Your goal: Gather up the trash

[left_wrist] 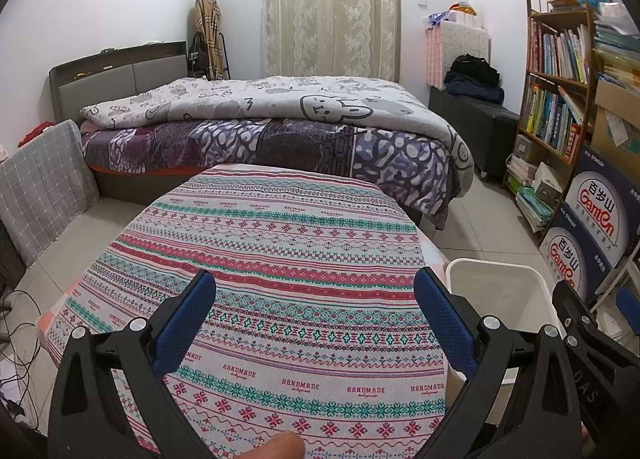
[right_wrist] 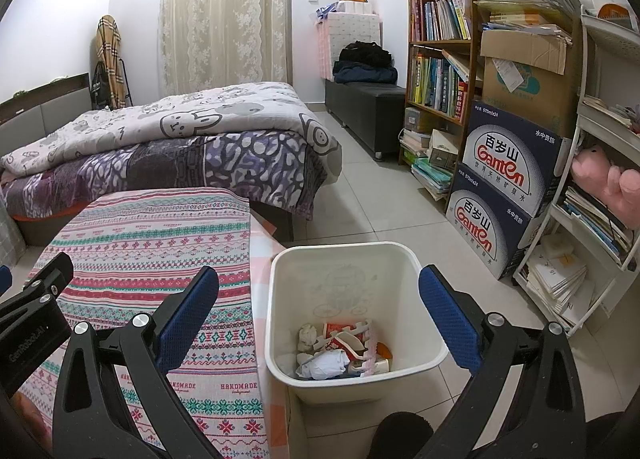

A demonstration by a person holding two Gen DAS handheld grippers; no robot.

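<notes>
Hanging over the patterned tablecloth (left_wrist: 280, 259) that covers the table, the left gripper (left_wrist: 316, 311) has its blue-padded fingers spread wide apart, with nothing between them and nothing touching the pads; the cloth beneath it lies bare from its far edge to its near edge. A fingertip (left_wrist: 280, 447) shows at the bottom edge of the left wrist view. Just beside the table's right edge, on the tiled floor, stands a white waste bin (right_wrist: 404, 259). Inside it, at the bottom, lies the trash (right_wrist: 340, 351): a crumpled white paper ball, another paper wad, a torn red-and-white carton and some smaller scraps, piled together toward the near wall. The right gripper (right_wrist: 320, 315) hangs above the bin's opening, its fingers likewise wide apart and holding nothing, the left finger over the table's right edge and the right finger past the bin's right rim.
</notes>
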